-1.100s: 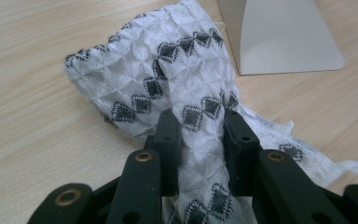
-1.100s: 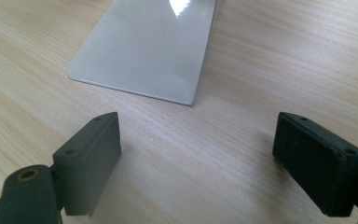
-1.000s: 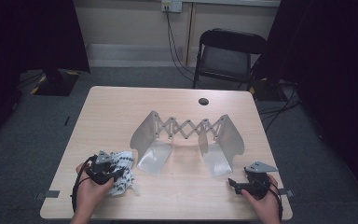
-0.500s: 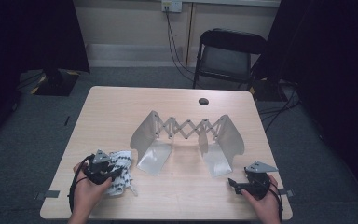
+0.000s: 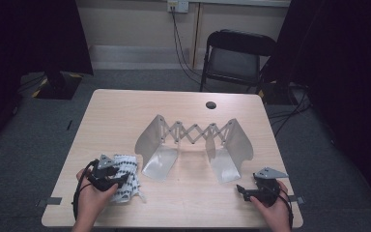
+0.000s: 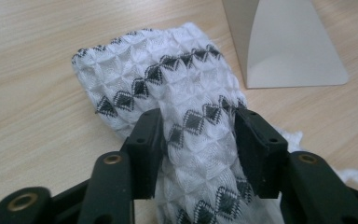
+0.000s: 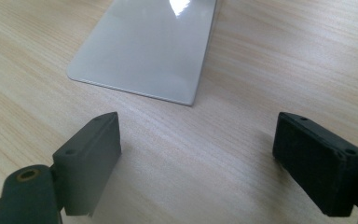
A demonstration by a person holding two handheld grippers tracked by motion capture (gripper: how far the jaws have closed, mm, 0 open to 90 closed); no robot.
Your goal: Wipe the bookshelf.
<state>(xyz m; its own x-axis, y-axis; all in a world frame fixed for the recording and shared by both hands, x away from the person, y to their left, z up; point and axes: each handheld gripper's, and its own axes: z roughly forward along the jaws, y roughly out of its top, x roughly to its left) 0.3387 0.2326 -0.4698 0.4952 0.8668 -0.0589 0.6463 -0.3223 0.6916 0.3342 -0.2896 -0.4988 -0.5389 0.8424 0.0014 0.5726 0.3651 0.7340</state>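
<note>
Metal rack (image 5: 193,140) mid-table; front edge free

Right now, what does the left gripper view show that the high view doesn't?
Left gripper view: the black diamond weave of the white cloth, lying between the jaws of the left claw, which have just been opening. High view: the right claw near the table's other front corner, the whole accordion rack, a folding chair. Shared: the cloth, the wooden table and the rack's end plate beside the cloth.
</note>
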